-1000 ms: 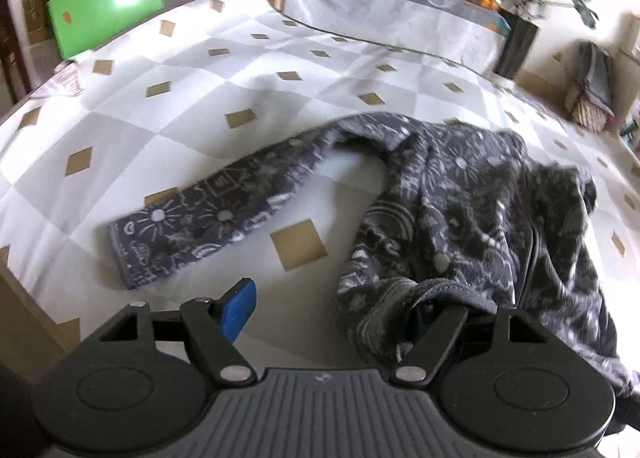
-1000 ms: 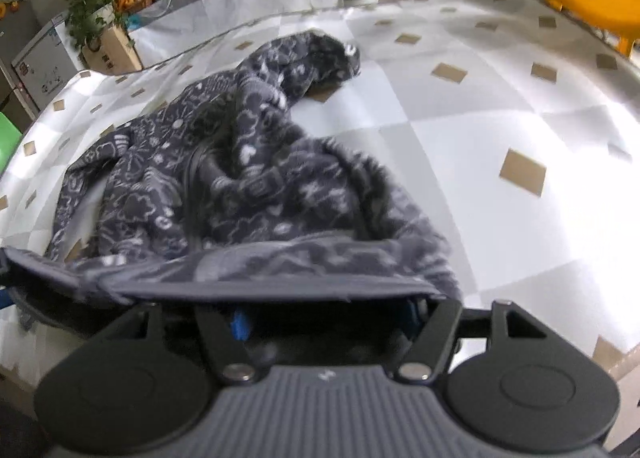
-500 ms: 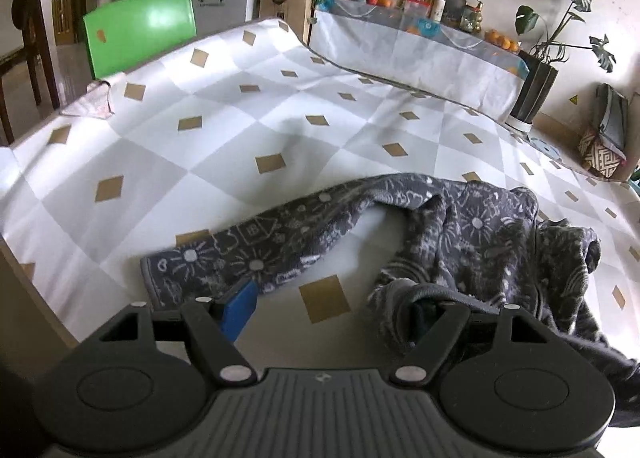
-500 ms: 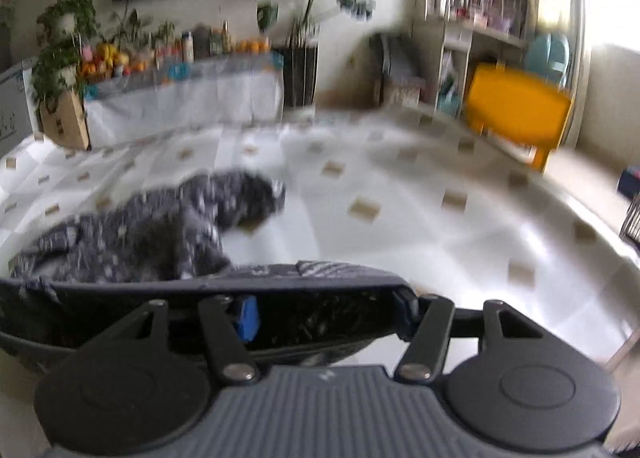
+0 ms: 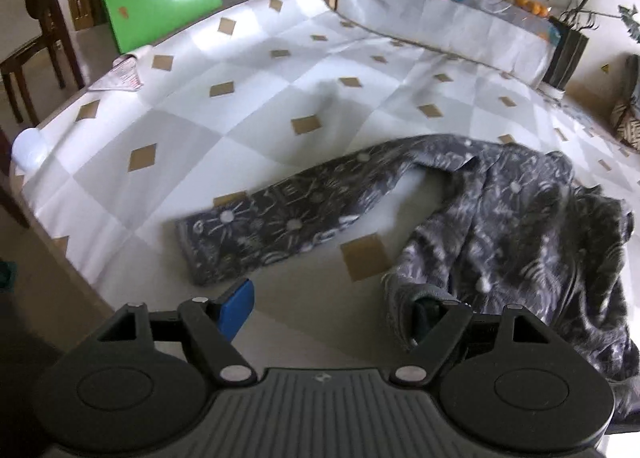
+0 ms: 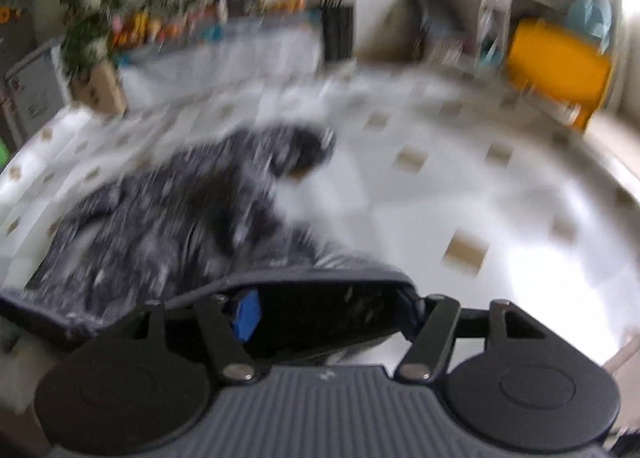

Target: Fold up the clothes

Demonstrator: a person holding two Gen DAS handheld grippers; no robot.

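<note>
Though smeared by blur in the right wrist view, shows plainly enough a dark patterned garment [image 6: 160,217] heaped on the counter [image 6: 500,197], toward the near left of the checked cloth. Finds the right gripper [image 6: 330,314] with jaws standing wide apart and the garment's hem [image 6: 320,278] draped across both of them like a hood, dark lining filling the gap; pinches nothing there, merely carries the edge hooked over the tips. Probably serves to lift and pull that edge taut so the body can be laid flat for folding.

In the left wrist view, finds the left gripper [image 5: 332,310] likewise gaping: leaves the blue pad [image 5: 238,308] of one jaw bare above the counter [image 5: 240,97], buries the other jaw in a fold of the hem [image 5: 404,298]. Puts the bulk of the garment [image 5: 520,238] ahead and to the right of those jaws, rumpled, and one sleeve [image 5: 280,225] stretched flat ahead of the bare jaw, close but apart from it. Suggests a spreading hold, not a clamp; cannot settle whether smoothing before a fold or midway through one.
</note>
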